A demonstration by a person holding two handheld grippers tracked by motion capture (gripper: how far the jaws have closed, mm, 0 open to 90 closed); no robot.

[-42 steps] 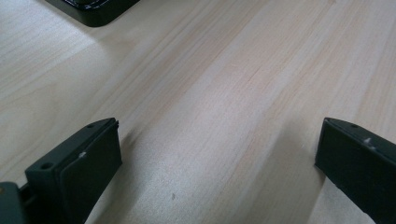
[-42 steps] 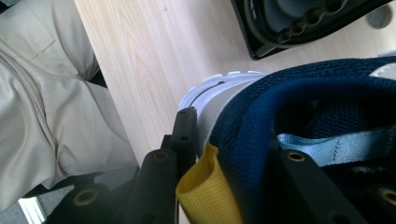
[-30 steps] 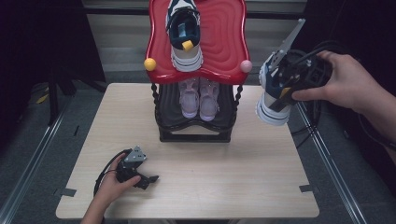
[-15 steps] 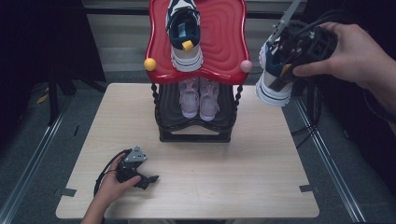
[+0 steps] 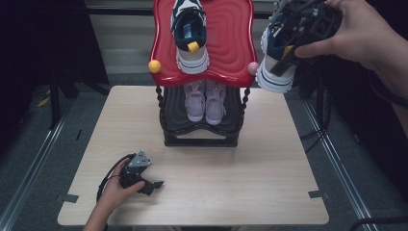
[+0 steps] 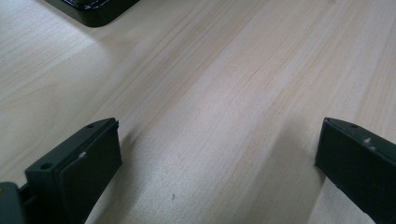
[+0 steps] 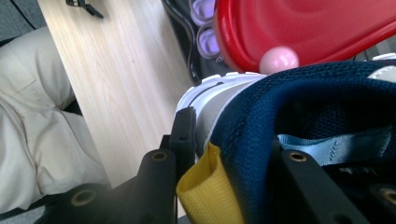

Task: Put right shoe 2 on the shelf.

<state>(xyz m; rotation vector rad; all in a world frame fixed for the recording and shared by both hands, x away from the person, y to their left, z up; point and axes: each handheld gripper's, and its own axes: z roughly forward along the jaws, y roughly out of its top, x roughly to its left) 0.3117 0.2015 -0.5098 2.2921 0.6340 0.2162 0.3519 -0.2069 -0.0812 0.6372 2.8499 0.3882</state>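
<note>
A navy and white sneaker (image 5: 275, 62) with a yellow heel tab (image 7: 205, 191) hangs in the air just right of the rack's red top shelf (image 5: 231, 43). My right gripper (image 5: 300, 29) is shut on its heel collar, one jaw outside the heel and one inside the shoe. Its mate (image 5: 190, 33) lies on the red shelf. A pale purple pair (image 5: 206, 98) sits on the black lower shelf (image 5: 202, 130). My left gripper (image 5: 146, 182) rests on the table (image 5: 269, 159) at the front left, jaws wide open over bare wood (image 6: 210, 121).
The rack has a yellow knob (image 5: 154, 66) and a pink knob (image 5: 252, 68) at its front corners; the held sneaker hangs close beside the pink one (image 7: 278, 59). Cables trail off the table's right side. A person's trouser leg (image 7: 32, 126) appears beyond the table edge.
My right gripper has lifted the navy sneaker from beside the lower shelf up to the level of the red top shelf. The left gripper has stayed put.
</note>
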